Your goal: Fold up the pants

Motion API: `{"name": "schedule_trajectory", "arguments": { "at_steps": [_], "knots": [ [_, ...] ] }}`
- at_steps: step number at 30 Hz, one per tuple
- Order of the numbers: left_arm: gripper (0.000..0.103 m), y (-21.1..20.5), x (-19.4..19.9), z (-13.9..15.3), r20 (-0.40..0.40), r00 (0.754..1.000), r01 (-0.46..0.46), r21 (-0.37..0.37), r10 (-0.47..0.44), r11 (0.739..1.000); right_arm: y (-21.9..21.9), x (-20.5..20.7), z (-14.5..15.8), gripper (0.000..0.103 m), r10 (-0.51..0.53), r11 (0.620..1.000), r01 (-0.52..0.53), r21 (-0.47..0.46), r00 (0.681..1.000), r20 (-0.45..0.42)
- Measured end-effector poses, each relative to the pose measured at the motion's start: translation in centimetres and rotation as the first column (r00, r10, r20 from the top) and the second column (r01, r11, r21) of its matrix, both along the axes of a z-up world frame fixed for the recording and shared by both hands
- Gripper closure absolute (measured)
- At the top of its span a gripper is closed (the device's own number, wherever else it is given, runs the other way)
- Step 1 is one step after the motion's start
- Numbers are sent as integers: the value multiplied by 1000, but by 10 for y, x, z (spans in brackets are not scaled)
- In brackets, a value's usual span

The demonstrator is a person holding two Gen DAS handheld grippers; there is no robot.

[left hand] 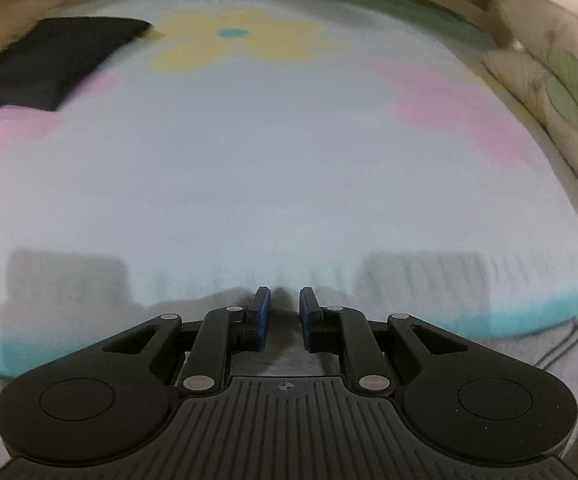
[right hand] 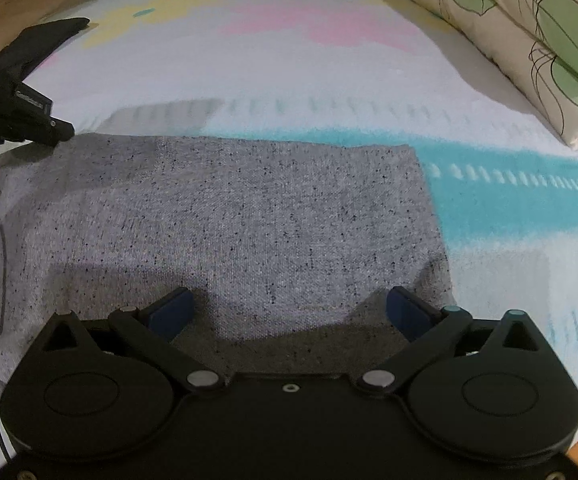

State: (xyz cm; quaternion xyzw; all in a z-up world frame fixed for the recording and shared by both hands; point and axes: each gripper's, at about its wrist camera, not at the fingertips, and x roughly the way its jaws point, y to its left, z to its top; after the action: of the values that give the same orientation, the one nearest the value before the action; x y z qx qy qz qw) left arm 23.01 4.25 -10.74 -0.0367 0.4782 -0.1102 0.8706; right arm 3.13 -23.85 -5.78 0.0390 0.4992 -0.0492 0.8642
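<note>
Judging the gray pants (right hand: 229,216) soft, light and floppy, I hover my right gripper (right hand: 289,312) spread over the near edge while my left gripper (left hand: 285,304), jaws nearly together, grips nothing I can see.

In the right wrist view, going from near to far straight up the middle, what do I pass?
Right tongs, wide open → grey speckled pants, folded flat → turquoise band of the blanket → pink patch on the blanket.
</note>
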Motion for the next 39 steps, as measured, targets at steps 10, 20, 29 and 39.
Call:
{"name": "schedule_trajectory", "arguments": {
  "at_steps": [10, 20, 29, 39],
  "knots": [
    [87, 38, -57, 10, 5, 1000, -21, 29, 20, 999, 7, 2, 2, 1, -23, 1000, 23, 4, 1000, -12],
    [100, 72, -54, -15, -39, 987, -157, -41, 155, 987, 7, 4, 0, 1, -18, 1000, 18, 4, 1000, -6],
    [75, 111, -120, 26, 37, 949, -299, -214, 313, 930, 6, -2, 0, 1, -7, 1000, 8, -6, 1000, 13],
    [58, 153, -211, 43, 114, 880, -429, -229, 462, 874, 18, 1, 5, 1, -70, 997, 70, -15, 997, -11]
  ]
}}
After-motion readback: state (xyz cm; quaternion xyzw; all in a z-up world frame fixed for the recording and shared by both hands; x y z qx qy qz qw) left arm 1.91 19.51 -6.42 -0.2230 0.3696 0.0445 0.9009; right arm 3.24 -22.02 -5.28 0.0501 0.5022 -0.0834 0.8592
